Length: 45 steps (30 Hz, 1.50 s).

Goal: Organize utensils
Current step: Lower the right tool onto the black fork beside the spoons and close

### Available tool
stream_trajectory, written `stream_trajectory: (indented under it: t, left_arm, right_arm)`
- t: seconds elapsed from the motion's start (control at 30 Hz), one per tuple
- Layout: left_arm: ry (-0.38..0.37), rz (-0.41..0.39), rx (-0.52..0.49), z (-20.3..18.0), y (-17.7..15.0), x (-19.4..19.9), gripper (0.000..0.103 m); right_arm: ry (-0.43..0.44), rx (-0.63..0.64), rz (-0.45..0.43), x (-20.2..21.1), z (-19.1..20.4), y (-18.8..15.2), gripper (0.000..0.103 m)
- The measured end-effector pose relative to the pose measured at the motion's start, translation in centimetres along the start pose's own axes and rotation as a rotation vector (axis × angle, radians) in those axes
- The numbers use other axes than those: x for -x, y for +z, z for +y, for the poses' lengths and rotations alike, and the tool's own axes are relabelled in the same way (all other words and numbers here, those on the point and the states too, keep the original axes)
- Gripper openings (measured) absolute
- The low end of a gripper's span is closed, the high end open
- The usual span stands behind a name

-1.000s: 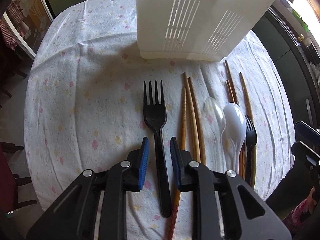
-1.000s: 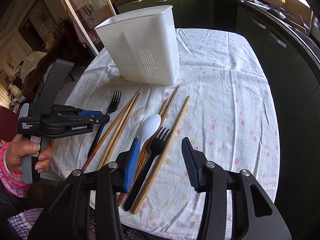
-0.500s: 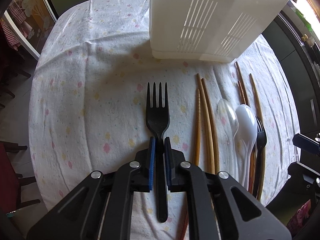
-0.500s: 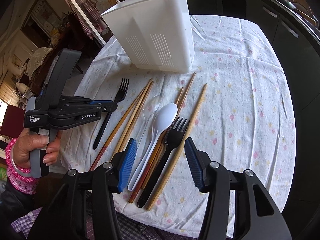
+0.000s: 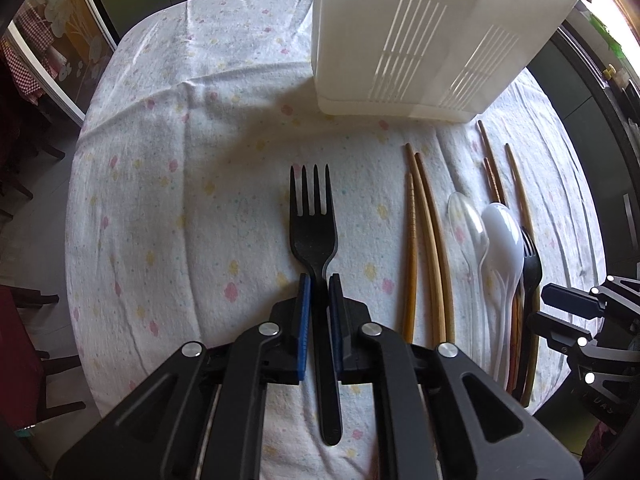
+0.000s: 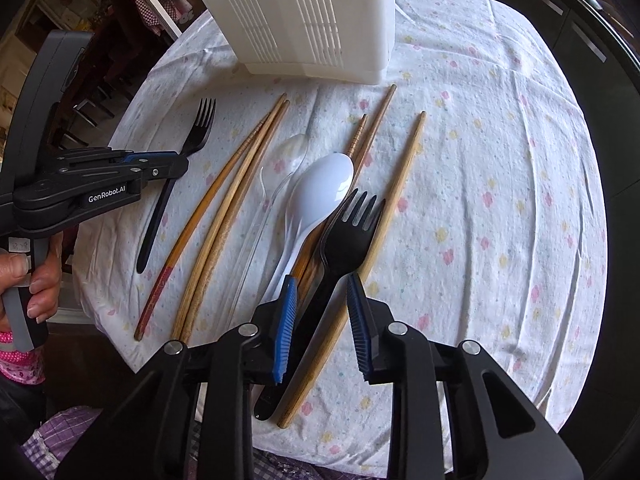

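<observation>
A black plastic fork (image 5: 314, 232) lies on the flowered tablecloth (image 5: 180, 200), and my left gripper (image 5: 319, 280) is shut on its neck just below the tines. The right wrist view shows that same left gripper (image 6: 176, 164) from the side, on that fork (image 6: 200, 128). My right gripper (image 6: 321, 280) hangs low over a second black fork (image 6: 348, 236). Its jaws are closing astride that fork's handle and a wooden chopstick (image 6: 400, 176), with gaps left at both pads. A white slotted utensil holder (image 5: 420, 40) stands upright behind the row.
Between the forks lie several wooden chopsticks (image 6: 236, 200), a clear spoon (image 6: 288, 152) and a white spoon (image 6: 324, 188), partly stacked. A hand (image 6: 36, 276) grips the left tool's handle at the table's near edge. Bare cloth stretches to the right (image 6: 500, 200).
My left gripper's jaws closed on the first fork's neck. My right gripper dropped closer to the second fork and its jaws narrowed around the handle.
</observation>
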<state>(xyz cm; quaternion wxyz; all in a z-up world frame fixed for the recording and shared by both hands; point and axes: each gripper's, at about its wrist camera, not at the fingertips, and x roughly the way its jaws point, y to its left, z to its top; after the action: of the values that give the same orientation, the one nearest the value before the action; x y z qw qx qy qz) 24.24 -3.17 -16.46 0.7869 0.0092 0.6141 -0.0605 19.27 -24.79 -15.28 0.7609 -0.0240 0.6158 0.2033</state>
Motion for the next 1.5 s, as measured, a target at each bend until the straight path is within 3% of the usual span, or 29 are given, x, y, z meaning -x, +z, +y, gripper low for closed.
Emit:
stream_trajectory:
  t: [0.57, 0.97, 1.0, 1.03, 1.07, 1.17, 1.27, 1.5]
  left_arm:
    - [0.006, -0.002, -0.007, -1.1, 0.0, -0.2, 0.01]
    - [0.011, -0.005, -0.013, -1.4, 0.0, -0.2, 0.01]
    - [0.012, -0.005, -0.013, -1.4, 0.0, -0.2, 0.01]
    - [0.014, -0.005, -0.014, -1.5, 0.0, -0.2, 0.01]
    - [0.017, -0.006, -0.016, -1.6, 0.1, -0.2, 0.01]
    - [0.019, -0.007, -0.02, -1.8, 0.0, -0.2, 0.01]
    - [0.015, -0.007, -0.019, -1.9, 0.1, -0.2, 0.01]
    - [-0.003, -0.013, -0.008, -1.6, -0.1, -0.1, 0.01]
  right_arm:
    - [-0.024, -0.08, -0.005, -1.7, -1.2, 3.1, 0.028]
    - [-0.081, -0.032, -0.006, -2.7, 0.2, 4.3, 0.028]
    - [-0.074, -0.035, -0.001, -2.7, 0.1, 4.4, 0.033]
    - [-0.061, -0.041, 0.009, -2.9, -0.1, 4.4, 0.044]
    - [-0.042, -0.053, 0.016, -2.9, -0.5, 4.3, 0.044]
    - [-0.045, -0.049, 0.008, -2.9, -0.5, 4.5, 0.028]
    - [-0.069, -0.037, -0.025, -2.3, -0.2, 4.5, 0.028]
    - [-0.016, -0.056, -0.105, 0.6, -0.8, 3.7, 0.026]
